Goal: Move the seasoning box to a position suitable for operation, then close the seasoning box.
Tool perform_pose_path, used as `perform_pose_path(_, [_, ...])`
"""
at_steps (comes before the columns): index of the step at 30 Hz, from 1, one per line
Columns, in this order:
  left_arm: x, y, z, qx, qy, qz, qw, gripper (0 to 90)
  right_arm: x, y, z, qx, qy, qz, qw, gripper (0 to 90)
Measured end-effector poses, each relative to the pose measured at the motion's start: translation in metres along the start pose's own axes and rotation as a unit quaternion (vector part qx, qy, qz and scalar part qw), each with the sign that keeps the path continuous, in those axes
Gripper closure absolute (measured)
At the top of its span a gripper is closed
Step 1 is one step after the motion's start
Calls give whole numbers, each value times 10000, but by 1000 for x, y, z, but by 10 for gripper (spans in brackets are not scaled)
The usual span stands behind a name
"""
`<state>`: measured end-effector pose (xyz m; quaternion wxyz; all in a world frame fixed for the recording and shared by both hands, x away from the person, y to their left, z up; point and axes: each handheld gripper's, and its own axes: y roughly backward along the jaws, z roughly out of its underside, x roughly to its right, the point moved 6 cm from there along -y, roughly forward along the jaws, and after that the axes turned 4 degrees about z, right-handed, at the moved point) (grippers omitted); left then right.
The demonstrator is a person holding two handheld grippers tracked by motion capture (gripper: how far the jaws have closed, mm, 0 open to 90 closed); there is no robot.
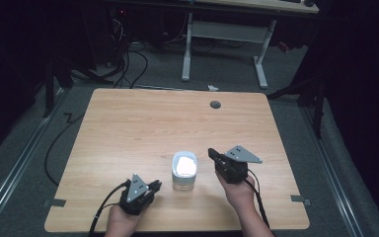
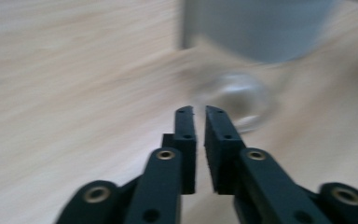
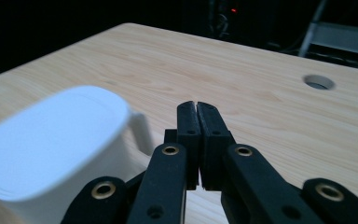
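Observation:
A small white container (image 1: 184,170) with a white lid and a handle stands on the wooden table (image 1: 143,123), near its front edge. My left gripper (image 1: 157,186) lies low to the container's left, its jaws pointing at it and almost touching, with nothing between them. In the left gripper view, the gripper (image 2: 199,109) faces the blurred container (image 2: 256,28). My right gripper (image 1: 211,153) sits just right of the container, shut and empty. In the right gripper view, the gripper (image 3: 197,105) points past the container (image 3: 51,149), which sits to its left.
A round cable hole (image 1: 215,104) sits near the table's far edge and appears again as the hole (image 3: 319,82) in the right gripper view. Behind the table stand a white desk frame (image 1: 224,34) and floor cables (image 1: 128,64).

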<state>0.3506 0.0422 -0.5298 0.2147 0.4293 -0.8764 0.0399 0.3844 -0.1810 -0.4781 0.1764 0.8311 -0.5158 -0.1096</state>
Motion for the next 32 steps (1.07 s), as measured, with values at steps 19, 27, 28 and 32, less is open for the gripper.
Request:
perform_pose_path(19, [-103, 23, -29, 299, 280, -1299, 9907, 507, 104, 60, 84, -265, -1037, 1037, 9888, 771])
perform_pose_path(27, [-90, 21, -25, 216, 195, -1206, 9923, 503, 98, 70, 96, -319, -778, 1005, 9914, 711])
perform_pose_path(28, [-89, 21, -26, 234, 223, -1188, 9924, 505, 96, 69, 100, -355, -837, 963, 9912, 705])
perform_pose_path(32, [-85, 20, -21, 127, 47, -1192, 9928, 506, 94, 67, 104, -488, -777, 943, 9913, 673])
